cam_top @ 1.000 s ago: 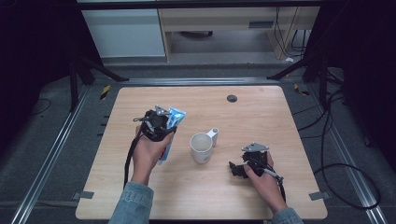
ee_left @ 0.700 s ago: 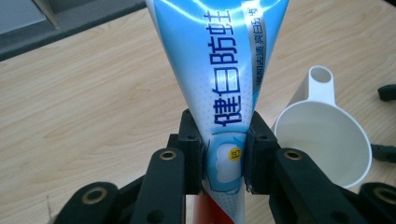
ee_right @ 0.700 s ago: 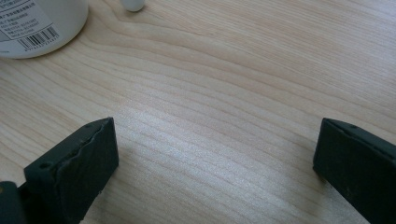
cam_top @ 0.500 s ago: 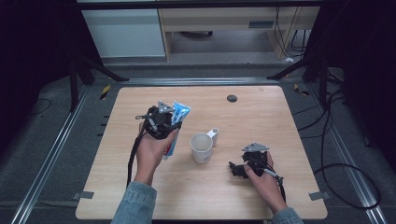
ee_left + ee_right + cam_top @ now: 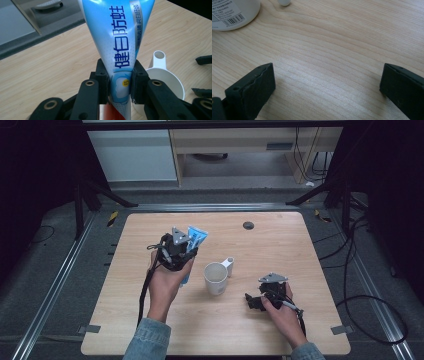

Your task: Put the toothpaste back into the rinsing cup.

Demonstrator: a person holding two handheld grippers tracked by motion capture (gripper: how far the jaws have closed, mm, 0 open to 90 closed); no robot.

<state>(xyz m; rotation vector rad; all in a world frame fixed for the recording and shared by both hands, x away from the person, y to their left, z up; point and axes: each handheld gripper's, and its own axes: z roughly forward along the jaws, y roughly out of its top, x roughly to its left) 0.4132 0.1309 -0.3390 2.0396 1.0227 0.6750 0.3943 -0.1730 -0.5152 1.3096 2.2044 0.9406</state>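
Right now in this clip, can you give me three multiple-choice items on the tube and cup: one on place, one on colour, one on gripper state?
1. Where is the white cup?
A. between the two grippers
B. at the table's far edge
C. on the floor

2. What colour is most of the toothpaste tube?
A. green
B. blue and white
C. black

3. How is the left gripper?
A. open over the cup
B. lying on the table
C. shut on the tube

Answers:
1 A, the cup stands on the table between the hands.
2 B, the left gripper view shows it.
3 C, both jaws press the tube's sides.
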